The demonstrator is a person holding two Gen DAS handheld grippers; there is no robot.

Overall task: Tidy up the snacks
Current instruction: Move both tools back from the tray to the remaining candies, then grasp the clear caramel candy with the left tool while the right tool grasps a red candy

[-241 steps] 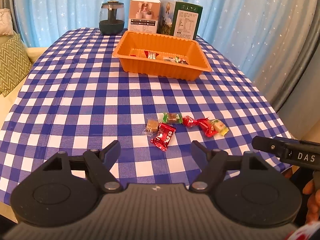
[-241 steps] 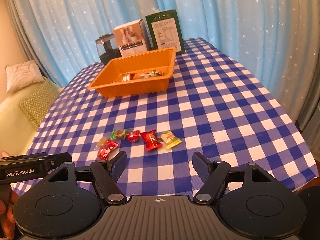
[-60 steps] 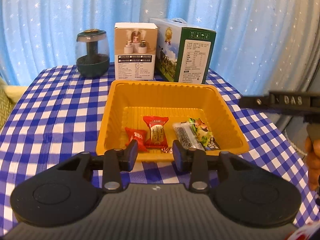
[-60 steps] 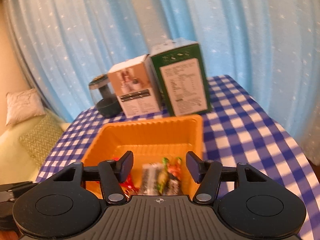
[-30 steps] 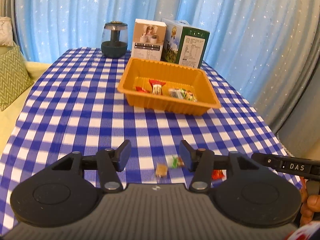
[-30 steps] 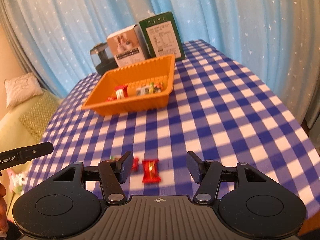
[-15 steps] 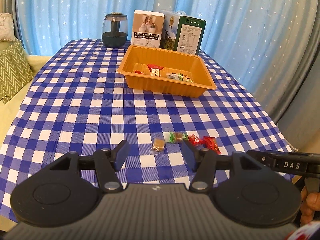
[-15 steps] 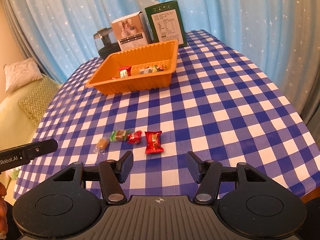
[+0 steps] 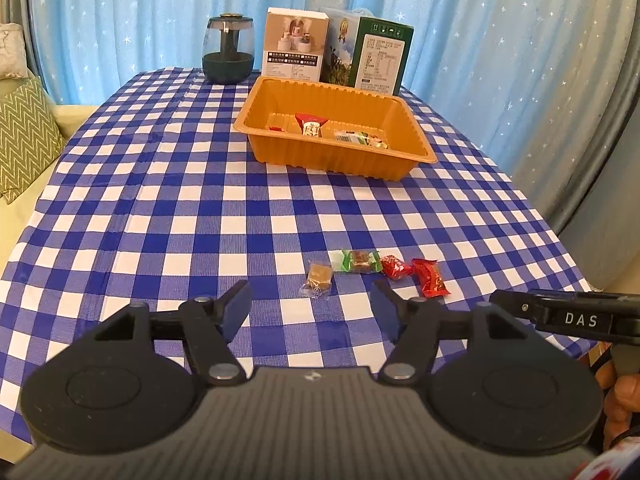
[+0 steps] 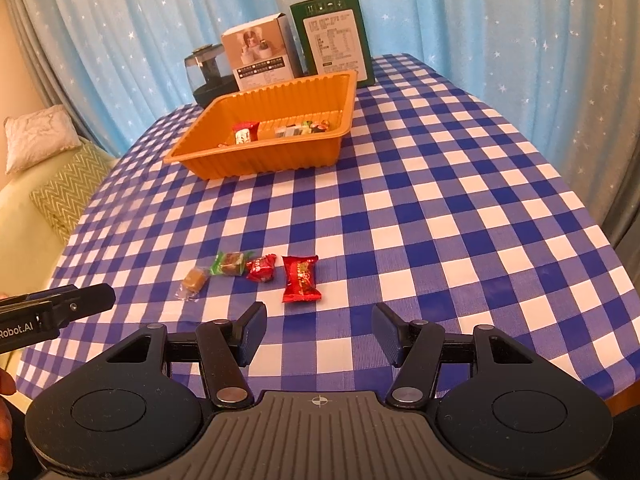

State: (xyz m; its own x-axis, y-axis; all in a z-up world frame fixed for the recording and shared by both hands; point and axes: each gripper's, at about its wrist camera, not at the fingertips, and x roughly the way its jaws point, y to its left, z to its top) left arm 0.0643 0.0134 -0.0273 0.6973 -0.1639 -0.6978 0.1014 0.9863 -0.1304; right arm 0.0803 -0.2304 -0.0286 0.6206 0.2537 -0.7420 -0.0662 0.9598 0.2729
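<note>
Several wrapped snacks lie in a row near the table's front: a brown caramel (image 9: 319,275) (image 10: 194,280), a green-wrapped candy (image 9: 356,261) (image 10: 231,263), a small red candy (image 9: 394,267) (image 10: 261,267) and a larger red packet (image 9: 430,277) (image 10: 300,278). An orange tray (image 9: 340,160) (image 10: 256,160) at the back holds several snacks. My left gripper (image 9: 311,310) is open and empty, just short of the caramel. My right gripper (image 10: 318,334) is open and empty, just short of the red packet.
Behind the tray stand a dark glass jar (image 9: 228,50), a white box (image 9: 295,44) and a green box (image 9: 374,58). A blue checked cloth (image 10: 460,220) covers the table. A sofa with cushions (image 9: 24,136) is at the left. Blue curtains hang behind.
Both grippers have pulled back from the tray to the front of the table and opened wider. The tray holds more snacks than 8 s ago; the row on the cloth is shorter.
</note>
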